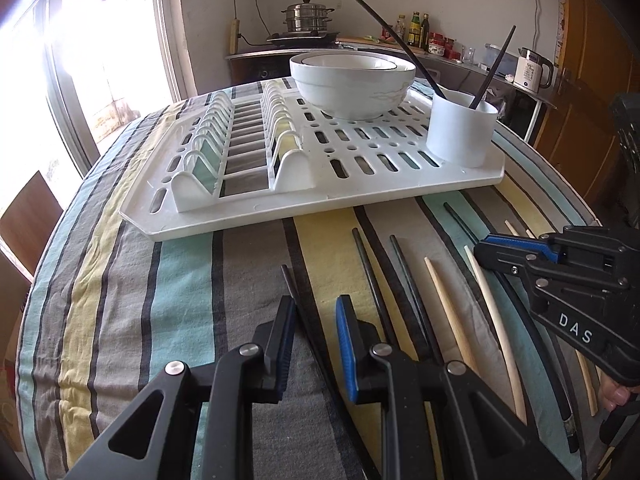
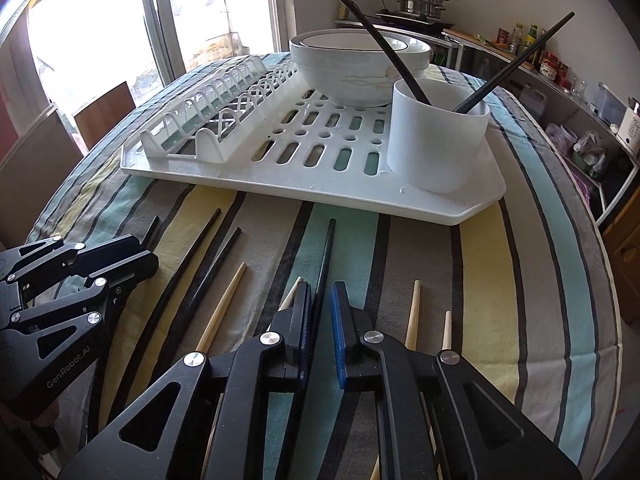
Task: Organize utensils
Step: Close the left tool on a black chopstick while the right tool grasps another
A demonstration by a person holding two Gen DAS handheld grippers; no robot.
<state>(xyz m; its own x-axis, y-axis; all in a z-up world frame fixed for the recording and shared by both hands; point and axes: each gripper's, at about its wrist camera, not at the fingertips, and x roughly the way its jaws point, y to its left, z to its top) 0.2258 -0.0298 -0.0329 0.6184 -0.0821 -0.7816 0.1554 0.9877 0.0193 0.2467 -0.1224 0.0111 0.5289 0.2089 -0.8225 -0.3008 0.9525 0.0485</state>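
Observation:
Loose black and pale chopsticks lie on the striped tablecloth in front of a white dish rack (image 1: 400, 188). My left gripper (image 1: 316, 316) is open just above the cloth. A black chopstick (image 1: 290, 280) runs between its jaws, close to the left pad. My right gripper (image 2: 322, 304) is shut on another black chopstick (image 2: 329, 248) that still lies along the cloth. Pale chopsticks (image 2: 224, 304) (image 2: 412, 312) rest on either side of it. The white cup (image 2: 436, 148) on the rack's corner holds two black chopsticks (image 2: 516, 64). Each gripper shows at the edge of the other's view.
Stacked white bowls (image 1: 352, 80) sit on the rack behind the cup. A black chopstick pair (image 1: 372, 276) and pale ones (image 1: 448, 308) lie between the two grippers. A wooden chair (image 1: 28, 220) stands left of the table; a counter with a kettle (image 1: 530, 70) and pot (image 1: 307, 16) is behind.

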